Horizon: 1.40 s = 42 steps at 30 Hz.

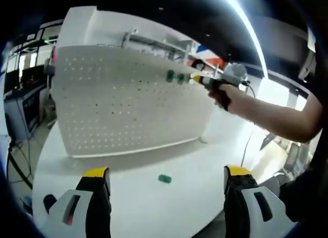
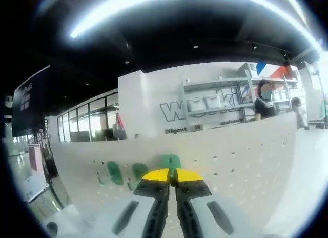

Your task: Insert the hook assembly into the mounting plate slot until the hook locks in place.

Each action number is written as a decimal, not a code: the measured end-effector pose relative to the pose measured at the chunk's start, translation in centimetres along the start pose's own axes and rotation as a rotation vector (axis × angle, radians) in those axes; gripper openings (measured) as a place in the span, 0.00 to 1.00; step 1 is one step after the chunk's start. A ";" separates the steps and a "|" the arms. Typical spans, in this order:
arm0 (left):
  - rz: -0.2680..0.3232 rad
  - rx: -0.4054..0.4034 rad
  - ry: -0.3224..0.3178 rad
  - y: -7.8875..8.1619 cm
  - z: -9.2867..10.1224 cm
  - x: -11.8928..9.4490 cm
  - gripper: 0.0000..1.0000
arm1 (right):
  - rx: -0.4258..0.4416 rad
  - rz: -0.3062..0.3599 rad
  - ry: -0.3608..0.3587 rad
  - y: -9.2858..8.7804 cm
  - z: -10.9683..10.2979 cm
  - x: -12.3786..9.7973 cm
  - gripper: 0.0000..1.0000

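Nearest in the left gripper view, the left gripper [image 1: 166, 179] hangs low over the white table [image 1: 205, 156], its yellow-tipped fingers spread wide with nothing between them. Just beyond them a loose green hook [image 1: 164, 179] lies on the tabletop, apart from both fingers and short of the board's foot.

Farther off, the white mounting plate [image 1: 128, 99], a pegboard full of small holes, stands upright across the table. At its upper right the right gripper [image 1: 197, 79], carried by a person's hand [image 1: 221, 94], is up against the plate beside green hooks already seated [image 1: 175, 77]. In the right gripper view the right gripper's [image 2: 171, 175] yellow tips are pressed together at the plate [image 2: 246, 161], with a green hook [image 2: 170, 161] right at their ends; whether they pinch part of it cannot be told. More green hooks [image 2: 114, 172] sit to its left.

The risk, by this reading, is a hook pushed in crooked, so it seats without locking, or falls to the table. A hard push could also tip or slide the freestanding plate, since the left gripper is not bracing it.

Room is generous: bare tabletop lies in front of the plate, and the table's curved near edge stands close behind the left gripper.
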<state>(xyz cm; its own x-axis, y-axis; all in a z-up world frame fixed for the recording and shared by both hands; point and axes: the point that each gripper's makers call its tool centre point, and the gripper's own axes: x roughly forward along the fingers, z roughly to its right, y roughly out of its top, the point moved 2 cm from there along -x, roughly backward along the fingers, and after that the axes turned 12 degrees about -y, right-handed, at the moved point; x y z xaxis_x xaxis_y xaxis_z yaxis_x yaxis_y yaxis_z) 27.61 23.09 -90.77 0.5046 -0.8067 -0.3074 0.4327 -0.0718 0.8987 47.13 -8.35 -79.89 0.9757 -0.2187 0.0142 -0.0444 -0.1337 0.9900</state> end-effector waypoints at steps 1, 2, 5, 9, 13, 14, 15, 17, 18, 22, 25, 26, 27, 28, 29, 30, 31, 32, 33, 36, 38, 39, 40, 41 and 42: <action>0.001 0.000 0.000 0.0 0.0 0.0 0.93 | -0.002 0.000 0.000 -0.1 0.1 0.0 0.01; 0.000 -0.002 0.001 0.0 0.0 0.0 0.93 | -0.007 0.001 -0.001 -0.1 0.1 0.1 0.01; -0.003 -0.004 0.003 0.0 0.0 0.1 0.92 | -0.014 0.009 -0.001 -0.3 0.3 0.2 0.01; 0.001 -0.010 0.004 0.1 -0.1 0.1 0.92 | 0.005 0.024 -0.009 -0.5 0.6 0.3 0.01; 0.002 -0.010 0.004 0.2 -0.1 0.1 0.92 | 0.024 0.025 -0.007 -0.7 0.6 0.4 0.01; 0.000 -0.009 0.006 0.2 -0.1 0.1 0.92 | 0.017 0.026 -0.009 -0.7 0.6 0.3 0.01; -0.002 -0.008 0.010 0.1 -0.2 0.1 0.91 | 0.003 0.029 -0.011 -0.7 0.5 0.3 0.01; 0.000 -0.011 0.011 0.2 -0.3 0.0 0.92 | -0.010 0.037 -0.014 -0.7 0.4 0.2 0.01; 0.000 -0.011 0.011 0.2 -0.3 0.0 0.92 | -0.008 0.037 -0.016 -0.7 0.4 0.1 0.01; -0.003 -0.010 0.014 0.2 -0.3 0.1 0.91 | -0.028 0.024 -0.018 -0.7 0.3 0.3 0.01; 0.000 -0.012 0.012 0.2 -0.1 0.1 0.91 | -0.036 0.013 -0.017 -0.7 0.2 0.2 0.01; 0.000 -0.012 0.012 0.2 -0.1 0.1 0.91 | -0.036 0.010 -0.015 -0.7 0.2 0.2 0.02; -0.001 -0.012 0.012 0.1 -0.1 0.0 0.91 | -0.028 0.008 -0.008 -0.6 0.1 0.2 0.04; -0.001 -0.012 0.012 0.1 0.0 0.0 0.91 | -0.025 0.006 -0.004 -0.5 0.0 0.1 0.06; -0.002 -0.012 0.012 0.0 0.0 0.0 0.91 | -0.031 0.007 -0.004 -0.4 -0.1 0.0 0.08; -0.002 -0.012 0.013 0.0 0.0 -0.1 0.91 | -0.038 0.004 -0.002 -0.4 -0.1 0.0 0.09; -0.001 -0.011 0.014 -0.1 0.0 -0.1 0.91 | -0.050 0.001 0.000 -0.4 -0.2 -0.2 0.09; -0.001 -0.013 0.014 -0.1 0.0 -0.1 0.91 | -0.060 0.001 0.007 -0.3 -0.3 -0.3 0.09; -0.002 -0.014 0.015 -0.2 -0.1 -0.1 0.91 | -0.060 -0.004 0.014 -0.4 -0.4 -0.3 0.10; -0.005 -0.016 0.014 -0.4 0.0 -0.1 0.91 | -0.051 -0.007 0.022 -0.2 -0.4 -0.6 0.12; -0.005 -0.015 0.010 -0.4 0.1 -0.1 0.91 | -0.051 -0.008 0.022 0.0 -0.4 -0.9 0.13; -0.004 -0.011 0.009 -0.3 0.2 -0.1 0.91 | -0.045 -0.005 0.023 0.2 -0.4 -1.0 0.13; -0.005 -0.011 0.008 -0.3 0.2 -0.1 0.92 | -0.044 -0.006 0.024 0.2 -0.4 -1.1 0.14; -0.005 -0.009 0.007 -0.3 0.2 -0.2 0.91 | -0.048 -0.009 0.023 0.2 -0.4 -1.3 0.15; -0.008 -0.005 0.008 -0.4 0.2 -0.2 0.91 | -0.055 -0.010 0.021 0.3 -0.4 -1.5 0.16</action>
<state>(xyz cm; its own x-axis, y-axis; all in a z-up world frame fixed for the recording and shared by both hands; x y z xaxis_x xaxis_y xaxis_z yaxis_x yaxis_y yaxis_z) 27.18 23.12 -90.99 0.5076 -0.8012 -0.3169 0.4400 -0.0751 0.8949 45.74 -7.65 -79.61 0.9804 -0.1968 0.0069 -0.0236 -0.0827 0.9963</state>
